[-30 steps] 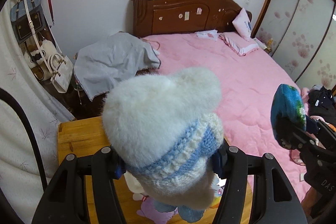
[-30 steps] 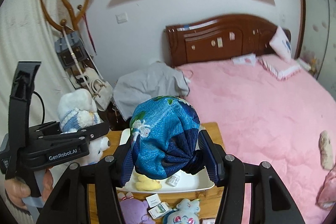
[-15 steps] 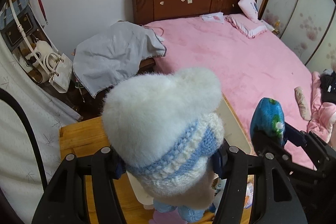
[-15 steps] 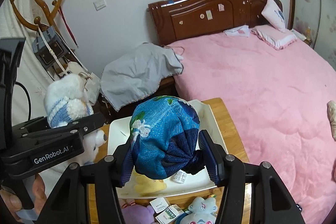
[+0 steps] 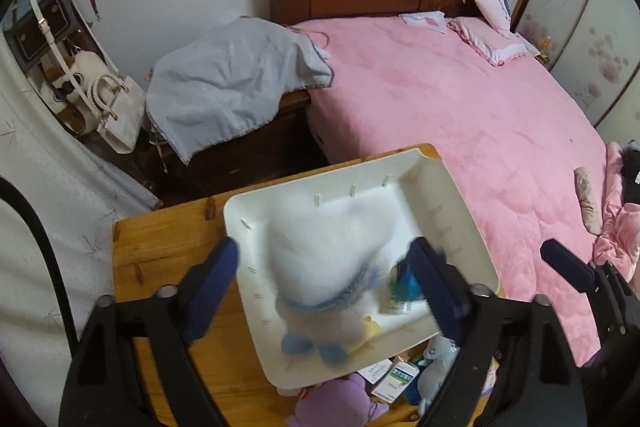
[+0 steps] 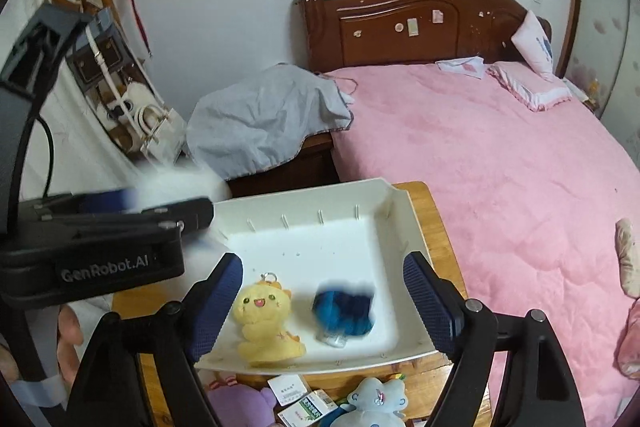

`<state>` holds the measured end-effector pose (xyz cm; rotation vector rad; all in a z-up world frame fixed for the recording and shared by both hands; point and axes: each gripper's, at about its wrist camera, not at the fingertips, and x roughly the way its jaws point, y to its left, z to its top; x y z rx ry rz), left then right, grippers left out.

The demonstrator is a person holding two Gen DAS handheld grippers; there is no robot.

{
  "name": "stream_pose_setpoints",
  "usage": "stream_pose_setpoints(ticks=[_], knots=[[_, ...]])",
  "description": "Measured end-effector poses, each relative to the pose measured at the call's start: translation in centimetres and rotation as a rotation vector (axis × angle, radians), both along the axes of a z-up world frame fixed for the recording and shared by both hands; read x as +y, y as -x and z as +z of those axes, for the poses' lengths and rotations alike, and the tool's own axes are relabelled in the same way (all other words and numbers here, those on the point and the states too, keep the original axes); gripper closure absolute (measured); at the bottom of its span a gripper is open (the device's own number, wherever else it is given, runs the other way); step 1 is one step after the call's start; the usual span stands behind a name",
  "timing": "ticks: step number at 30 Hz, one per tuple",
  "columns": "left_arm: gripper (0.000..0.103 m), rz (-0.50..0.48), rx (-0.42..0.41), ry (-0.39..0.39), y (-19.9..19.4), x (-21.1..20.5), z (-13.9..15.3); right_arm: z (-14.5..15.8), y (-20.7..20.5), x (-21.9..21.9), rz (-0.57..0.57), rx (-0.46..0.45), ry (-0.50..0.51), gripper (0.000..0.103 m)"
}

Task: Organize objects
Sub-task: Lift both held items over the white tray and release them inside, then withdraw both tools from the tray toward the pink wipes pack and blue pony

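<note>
Left gripper (image 5: 324, 267) jaws just sprung wide, nothing pinched: white plush toy (image 5: 332, 267) dropping blurred into white tray (image 5: 452, 203). Right gripper (image 6: 322, 287) likewise spread, blue fabric bundle (image 6: 346, 311) released into tray beside yellow plush (image 6: 266, 323). Tray serves as collection point.

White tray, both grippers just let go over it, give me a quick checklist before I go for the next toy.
1. Left gripper jaws just opened, clear of white plush: ok.
2. Right gripper jaws just opened, clear of blue bundle: ok.
3. Blue bundle settled in white tray: cannot tell, blurred.
4. White plush at rest in tray: cannot tell, blurred.
5. Yellow plush inside tray: ok.
6. Purple plush, blue plush outside tray: not ok.
</note>
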<state>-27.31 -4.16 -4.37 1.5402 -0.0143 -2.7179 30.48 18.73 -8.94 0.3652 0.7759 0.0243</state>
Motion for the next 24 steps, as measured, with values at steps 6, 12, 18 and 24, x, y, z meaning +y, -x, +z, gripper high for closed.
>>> stream_pose_setpoints(ticks=[6,12,18,24], knots=[[0.005,0.026,0.041,-0.025,-0.9,-0.3,1.0,-0.5,0.7,0.2,-0.033,0.003,-0.043,0.02],[0.005,0.04,0.058,-0.026,-1.7,-0.5,1.8,0.1,1.9,0.4,-0.05,-0.016,-0.051,0.02],[0.005,0.045,0.085,-0.037,-3.2,-0.2,3.0,0.7,3.4,0.8,-0.069,-0.04,-0.068,0.02],[0.005,0.064,0.113,-0.044,-5.2,0.0,4.4,1.1,5.1,1.2,-0.077,-0.055,-0.087,0.02]])
